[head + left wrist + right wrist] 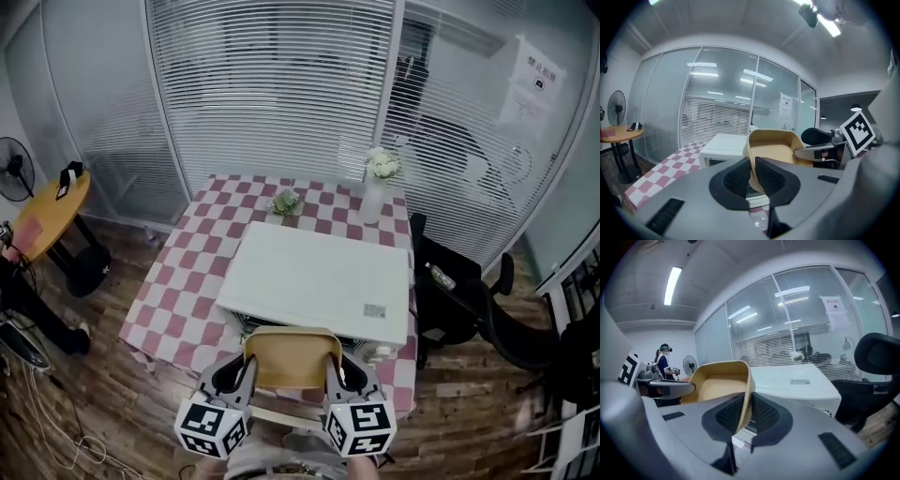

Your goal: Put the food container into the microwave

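Note:
An empty tan food container (292, 356) hangs in the air just in front of the white microwave (319, 281), which stands on the red-and-white checked table (178, 300). My left gripper (244, 370) is shut on the container's left wall and my right gripper (336, 370) on its right wall. In the left gripper view the pads (739, 178) pinch the rim of the container (776, 150), with the microwave (723, 150) beyond. In the right gripper view the gripper (745, 416) clamps the container (719, 385) beside the microwave (797, 383). The microwave's front is mostly hidden behind the container.
A white vase of flowers (378, 183) and a small plant (284, 202) stand on the table behind the microwave. A black office chair (459, 300) is close on the right. A round yellow table (47, 216), a fan (14, 169) and a person (19, 300) are at the left.

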The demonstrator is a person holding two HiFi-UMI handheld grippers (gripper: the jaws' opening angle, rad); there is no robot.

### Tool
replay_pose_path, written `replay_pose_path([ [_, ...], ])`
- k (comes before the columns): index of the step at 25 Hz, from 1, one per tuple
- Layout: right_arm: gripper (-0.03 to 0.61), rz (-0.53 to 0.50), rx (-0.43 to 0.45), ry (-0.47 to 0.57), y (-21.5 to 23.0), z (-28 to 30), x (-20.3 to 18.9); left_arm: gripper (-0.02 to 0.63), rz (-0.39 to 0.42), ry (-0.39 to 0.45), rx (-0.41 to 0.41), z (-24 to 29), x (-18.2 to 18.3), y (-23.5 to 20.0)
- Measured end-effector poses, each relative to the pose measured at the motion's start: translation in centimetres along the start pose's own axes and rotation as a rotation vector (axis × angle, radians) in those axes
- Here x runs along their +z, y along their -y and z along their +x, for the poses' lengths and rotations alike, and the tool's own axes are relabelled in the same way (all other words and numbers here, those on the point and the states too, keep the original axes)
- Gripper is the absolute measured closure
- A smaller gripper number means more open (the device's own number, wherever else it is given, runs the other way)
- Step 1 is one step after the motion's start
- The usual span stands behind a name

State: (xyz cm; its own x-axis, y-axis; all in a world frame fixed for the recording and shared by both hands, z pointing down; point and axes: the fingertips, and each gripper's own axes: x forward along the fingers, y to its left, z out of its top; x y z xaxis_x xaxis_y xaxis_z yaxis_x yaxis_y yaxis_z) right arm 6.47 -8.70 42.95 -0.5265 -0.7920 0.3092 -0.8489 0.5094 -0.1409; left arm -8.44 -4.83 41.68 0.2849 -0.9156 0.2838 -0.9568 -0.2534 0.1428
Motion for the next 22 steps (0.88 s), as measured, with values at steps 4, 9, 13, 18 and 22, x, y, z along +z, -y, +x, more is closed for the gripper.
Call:
replay_pose_path([
  [4,0.548,0.009,0.001,-0.009,0.1,0.6,-0.3,0.575,0.001,-0.013,-0.009,0.6,-0.1,-0.4],
  [9,0.548,0.031,-0.05,0.004,0.9,0.9,0.4,0.575,0.015,-0.02,-0.068,2.2,0.7,-0.6],
  [13,0.548,0.056,-0.115,0.015,1.5,1.0,0.9,0.575,0.046,-0.027,-0.138,3.6,1.7,-0.6],
  [18,0.548,0.073,-0.169,0.009,1.8,1.0,0.9,0.574,0.056,-0.044,-0.219,4.5,1.9,-0.6],
  [22,0.548,0.073,-0.19,-0.016,1.4,0.7,0.1,0.569,0.063,-0.066,-0.275,4.2,1.1,-0.7],
])
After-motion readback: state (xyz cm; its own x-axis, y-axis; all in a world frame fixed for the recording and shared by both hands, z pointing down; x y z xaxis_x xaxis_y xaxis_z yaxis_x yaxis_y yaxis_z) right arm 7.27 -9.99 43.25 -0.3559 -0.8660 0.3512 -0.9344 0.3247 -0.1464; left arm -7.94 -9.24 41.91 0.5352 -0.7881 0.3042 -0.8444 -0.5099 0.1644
